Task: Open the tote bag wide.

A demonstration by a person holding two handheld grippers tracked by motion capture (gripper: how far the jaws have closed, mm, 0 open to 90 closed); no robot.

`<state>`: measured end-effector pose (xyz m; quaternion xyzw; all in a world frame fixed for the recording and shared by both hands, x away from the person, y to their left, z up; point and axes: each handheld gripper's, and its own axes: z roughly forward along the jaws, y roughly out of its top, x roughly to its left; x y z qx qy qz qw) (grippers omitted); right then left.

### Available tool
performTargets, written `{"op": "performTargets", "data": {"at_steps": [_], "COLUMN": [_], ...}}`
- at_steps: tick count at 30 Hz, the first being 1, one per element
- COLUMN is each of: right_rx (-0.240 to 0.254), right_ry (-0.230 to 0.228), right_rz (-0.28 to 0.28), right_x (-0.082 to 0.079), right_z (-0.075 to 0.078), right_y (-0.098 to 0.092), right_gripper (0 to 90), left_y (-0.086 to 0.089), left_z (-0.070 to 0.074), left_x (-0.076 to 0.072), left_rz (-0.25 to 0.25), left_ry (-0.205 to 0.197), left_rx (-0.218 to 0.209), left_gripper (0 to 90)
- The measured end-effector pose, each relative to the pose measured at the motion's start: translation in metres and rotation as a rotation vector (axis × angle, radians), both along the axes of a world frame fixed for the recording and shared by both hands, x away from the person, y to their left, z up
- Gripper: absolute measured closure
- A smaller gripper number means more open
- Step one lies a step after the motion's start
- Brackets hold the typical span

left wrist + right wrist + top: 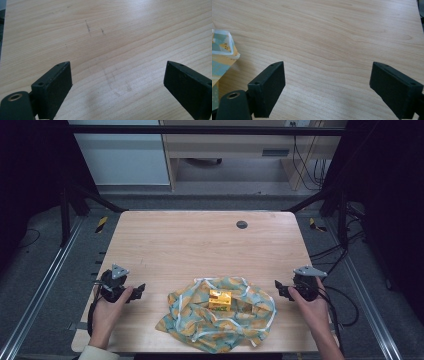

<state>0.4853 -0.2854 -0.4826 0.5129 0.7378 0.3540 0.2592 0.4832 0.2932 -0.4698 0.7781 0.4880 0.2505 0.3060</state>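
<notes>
The pale wooden table (200,245) lies broad in front of me, bare across its far half, with a small dark round grommet (242,224) near the far edge. At the near edge sits the crumpled teal-and-orange patterned cloth with white trim (220,317), spread loose and rumpled between my two hands. On the middle of it rests the small shiny yellow-gold box (220,299), uncovered, top in plain sight.

So I judge the wrapping barely begun, or not begun: no corner of the cloth is folded over the box, and nothing is tied. All the folding is left to do.

My left gripper (136,291) hangs to the left of the cloth, clear of it, jaws wide apart with only bare wood between them in the left gripper view. My right gripper (280,289) sits just beside the cloth's right edge, jaws equally wide and empty; the right gripper view catches a cloth corner (223,53) off to its left, not between the jaws.

Hard to read: where the cloth's corners really are in all that rumpling, and what is printed on the box. The cloth's near hem runs close to the table's near edge, and I can't tell whether it hangs over.
</notes>
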Motion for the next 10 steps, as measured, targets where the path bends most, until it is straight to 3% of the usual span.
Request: {"op": "performTargets", "data": {"at_steps": [3, 6, 10], "right_rx": [0.003, -0.031, -0.017], "right_ry": [0.009, 0.009, 0.004], "right_rz": [0.008, 0.014, 0.006], "right_x": [-0.004, -0.008, -0.012], "right_z": [-0.003, -0.006, -0.006], "right_y": [0.0, 0.0, -0.002], "right_gripper": [13.6, 13.6, 13.6], "left_y": [-0.002, -0.006, -0.008], "left_z": [0.001, 0.002, 0.002], "left_x": [-0.003, -0.006, -0.006], "left_rz": [-0.016, -0.034, -0.043], "left_ry": [-0.004, -0.008, -0.01], "left_rx": [-0.011, -0.003, 0.008], "left_gripper": [7.2, 6.7, 6.5]}}
